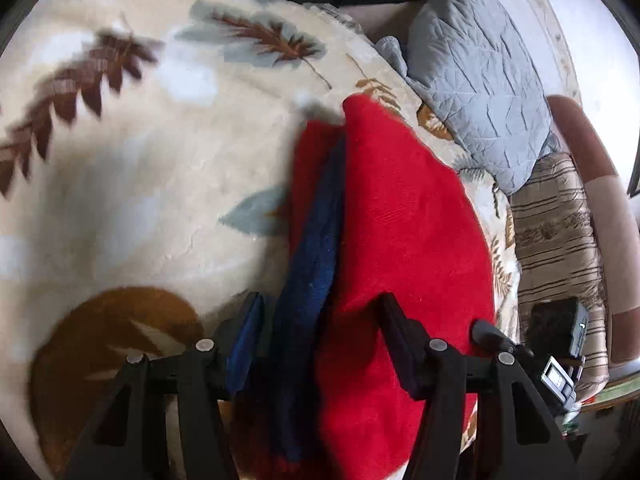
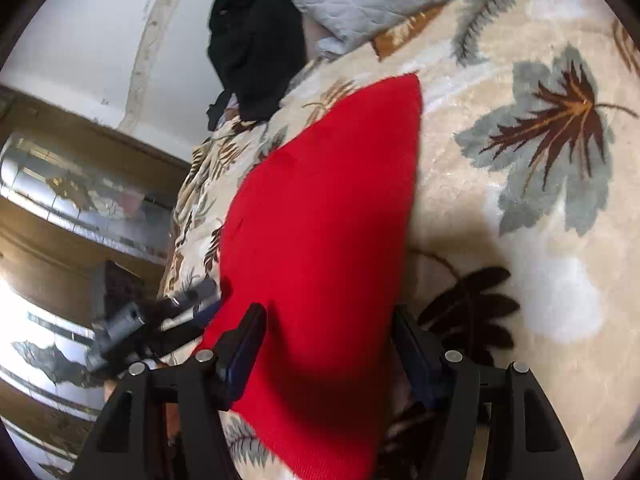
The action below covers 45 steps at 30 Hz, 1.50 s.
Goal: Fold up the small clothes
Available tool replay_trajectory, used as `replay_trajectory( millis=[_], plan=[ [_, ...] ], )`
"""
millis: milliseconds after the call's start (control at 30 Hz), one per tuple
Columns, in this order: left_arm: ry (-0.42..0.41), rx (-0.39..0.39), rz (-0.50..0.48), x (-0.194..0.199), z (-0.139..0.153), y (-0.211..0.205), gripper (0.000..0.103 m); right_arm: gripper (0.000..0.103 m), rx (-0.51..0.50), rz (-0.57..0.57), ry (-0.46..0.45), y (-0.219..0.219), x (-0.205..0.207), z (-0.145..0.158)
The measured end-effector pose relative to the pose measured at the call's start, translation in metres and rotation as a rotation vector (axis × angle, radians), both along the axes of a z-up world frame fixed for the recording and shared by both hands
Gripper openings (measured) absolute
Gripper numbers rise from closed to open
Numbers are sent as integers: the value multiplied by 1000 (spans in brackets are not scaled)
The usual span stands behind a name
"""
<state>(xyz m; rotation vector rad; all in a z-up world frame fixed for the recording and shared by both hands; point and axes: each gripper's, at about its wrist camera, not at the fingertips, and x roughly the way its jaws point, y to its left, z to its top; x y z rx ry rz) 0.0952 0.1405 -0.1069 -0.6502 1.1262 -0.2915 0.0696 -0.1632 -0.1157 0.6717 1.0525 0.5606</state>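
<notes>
A red knit garment [image 1: 400, 240] with a dark blue band [image 1: 316, 248] lies folded on a cream leaf-patterned blanket [image 1: 140, 180]. My left gripper [image 1: 320, 316] has its jaws spread wide, with the garment's near end lying between them. In the right wrist view the same red garment [image 2: 320, 240] runs between the wide-spread jaws of my right gripper [image 2: 328, 324]. The other gripper shows at the edge of each view, in the left wrist view [image 1: 560, 368] and in the right wrist view [image 2: 132, 328]. I cannot see any pad pressing the cloth.
A grey quilted cover [image 1: 480, 80] lies at the back of the bed, with a black garment [image 2: 256, 52] next to it. The bed edge drops off to a striped cushion [image 1: 556, 240] and wooden furniture [image 2: 60, 208].
</notes>
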Motion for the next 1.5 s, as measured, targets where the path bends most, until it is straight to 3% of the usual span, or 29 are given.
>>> replay_trajectory(
  millis=[67,100,167,233,467,667,767,800,867,900,933,967,1000,1067,1200,1267,1333,1367,1433,1500],
  plan=[
    [-3,-41,3,-2,-1,3,40,68,22,14,29,3,8,-8],
    [0,-69,-7,-1,-3,3,35,66,-1,24,18,7,11,-7],
    [-20,-18,-16,-2,0,-5,32,54,-94,52,-10,19,13,-1],
    [-50,34,-24,-5,9,-14,27,49,-148,73,-33,26,13,7],
    [-242,75,-42,-4,72,-42,24,45,-272,107,-182,30,8,63],
    [-373,71,-58,19,102,-84,24,45,-341,53,-320,-11,21,121],
    [-308,103,-85,51,70,-116,29,46,-355,19,-325,-41,36,122],
    [-258,130,-104,63,50,-125,34,47,-339,-15,-288,-57,46,109],
    [-131,217,-115,79,15,-137,34,54,-336,-36,-202,-76,61,76],
    [-114,221,-108,81,4,-136,43,55,-354,-52,-155,-84,65,61],
    [-144,197,-87,78,4,-131,52,55,-379,-84,-81,-93,68,42],
    [-155,206,-75,75,8,-128,52,55,-338,-98,-59,-103,63,30],
    [-162,223,-65,72,15,-124,52,55,-293,-112,-84,-110,56,30],
    [-183,245,-50,64,27,-120,51,55,-303,-147,-151,-115,41,44],
    [-257,234,-62,42,47,-123,51,55,-255,-157,-274,-109,21,80],
    [-237,280,-91,40,35,-131,51,57,-213,-128,-295,-97,13,87],
    [-127,361,-102,47,6,-136,52,68,-191,-93,-275,-87,11,76],
    [-117,335,-86,46,2,-131,53,71,-201,-65,-225,-79,14,61],
    [-119,308,-57,41,12,-124,53,71,-188,-47,-139,-73,20,40],
    [-161,341,-48,34,26,-123,52,71,-167,-66,-171,-73,13,53]
  ],
)
